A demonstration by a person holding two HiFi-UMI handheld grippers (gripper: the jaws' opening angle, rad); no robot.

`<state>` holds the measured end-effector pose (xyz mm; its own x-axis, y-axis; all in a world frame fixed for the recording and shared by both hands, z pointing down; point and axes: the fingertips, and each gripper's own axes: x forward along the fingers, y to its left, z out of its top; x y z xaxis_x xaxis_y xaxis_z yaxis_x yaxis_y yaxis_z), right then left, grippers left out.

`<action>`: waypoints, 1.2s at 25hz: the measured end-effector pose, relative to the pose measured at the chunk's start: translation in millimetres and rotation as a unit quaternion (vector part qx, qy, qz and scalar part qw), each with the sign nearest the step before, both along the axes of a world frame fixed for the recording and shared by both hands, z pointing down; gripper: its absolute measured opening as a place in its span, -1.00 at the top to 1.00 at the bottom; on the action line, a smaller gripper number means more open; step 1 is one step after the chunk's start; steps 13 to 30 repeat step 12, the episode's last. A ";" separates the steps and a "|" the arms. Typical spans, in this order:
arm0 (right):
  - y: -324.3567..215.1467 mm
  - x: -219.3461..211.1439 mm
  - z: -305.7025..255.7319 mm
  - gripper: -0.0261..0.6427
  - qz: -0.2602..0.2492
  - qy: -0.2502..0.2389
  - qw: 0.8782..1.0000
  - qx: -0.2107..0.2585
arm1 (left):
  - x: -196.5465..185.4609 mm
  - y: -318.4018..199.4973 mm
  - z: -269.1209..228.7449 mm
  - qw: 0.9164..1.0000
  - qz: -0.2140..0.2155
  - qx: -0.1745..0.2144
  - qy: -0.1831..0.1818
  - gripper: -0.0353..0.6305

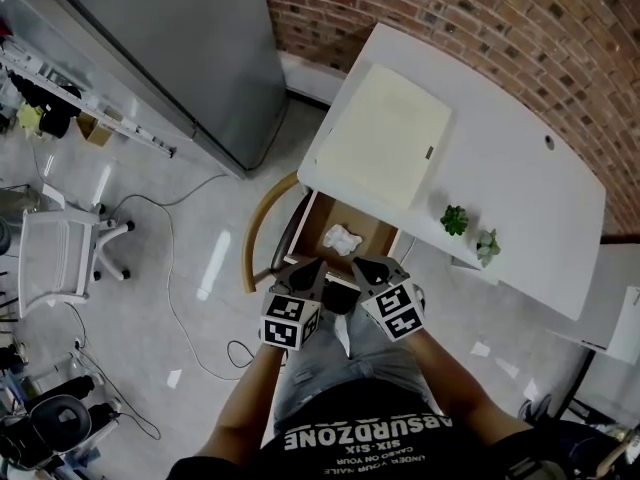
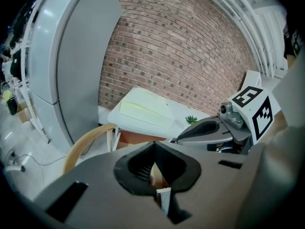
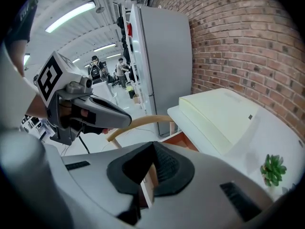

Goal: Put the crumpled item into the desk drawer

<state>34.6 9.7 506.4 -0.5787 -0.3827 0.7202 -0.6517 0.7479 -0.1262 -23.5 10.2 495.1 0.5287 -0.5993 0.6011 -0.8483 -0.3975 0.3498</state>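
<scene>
Brick wall [image 1: 470, 28] backs a white desk [image 1: 520, 183]; its open drawer [image 1: 373, 236] holds the crumpled item [image 1: 341, 238]. Left gripper [image 1: 305, 267] and right gripper [image 1: 368, 266]: jaws pressed together, empty.

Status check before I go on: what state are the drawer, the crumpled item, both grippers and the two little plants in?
Desk drawer: open.
Crumpled item: lying inside the drawer, free of both grippers.
Left gripper: jaws together, holding nothing.
Right gripper: jaws together, holding nothing.
Small plants: both upright on the desk.
</scene>
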 end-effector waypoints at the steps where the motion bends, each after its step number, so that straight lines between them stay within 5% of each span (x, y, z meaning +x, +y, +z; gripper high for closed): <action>1: 0.9 0.7 -2.6 0.93 -0.002 0.001 1.000 0.002 | 0.6 0.0 -2.9 1.000 0.002 0.003 -0.001 0.88; 30: 1.4 4.1 -17.8 0.93 -0.035 0.011 0.999 0.025 | 9.8 0.7 -16.3 1.000 0.003 0.010 -0.007 0.88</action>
